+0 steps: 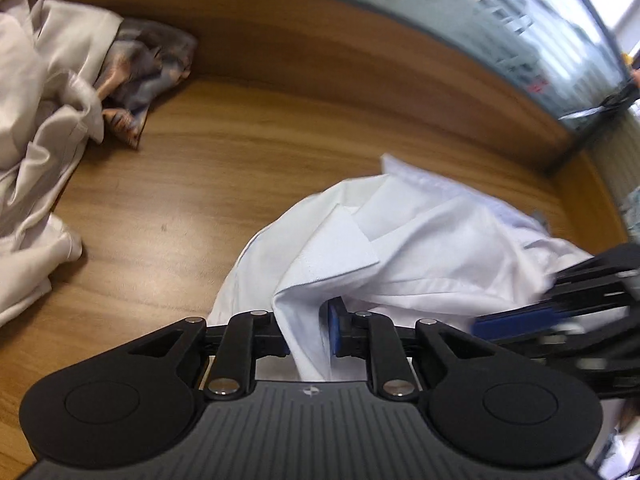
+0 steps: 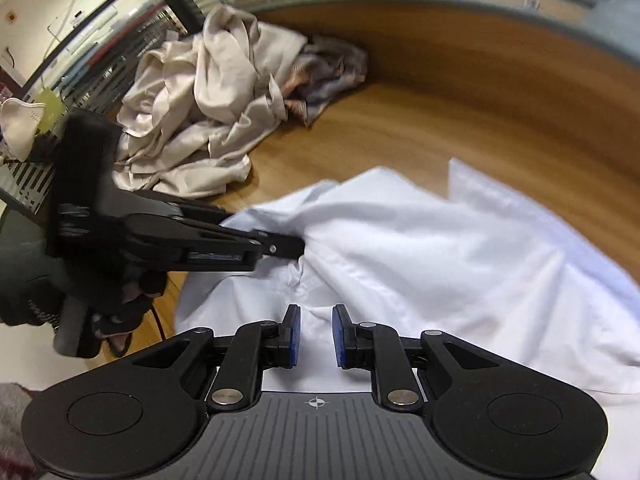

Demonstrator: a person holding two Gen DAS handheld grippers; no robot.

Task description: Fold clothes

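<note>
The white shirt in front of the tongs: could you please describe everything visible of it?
The white shirt is thin, smooth woven cloth, crumpled and unfolded on the wooden table, with one flat corner sticking out at the far side. The left tongs pinch a raised fold near its edge. The right tongs stand open over it.

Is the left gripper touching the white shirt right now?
Touching. The left wrist view shows a fold of the white shirt running between the left gripper pads.
</note>
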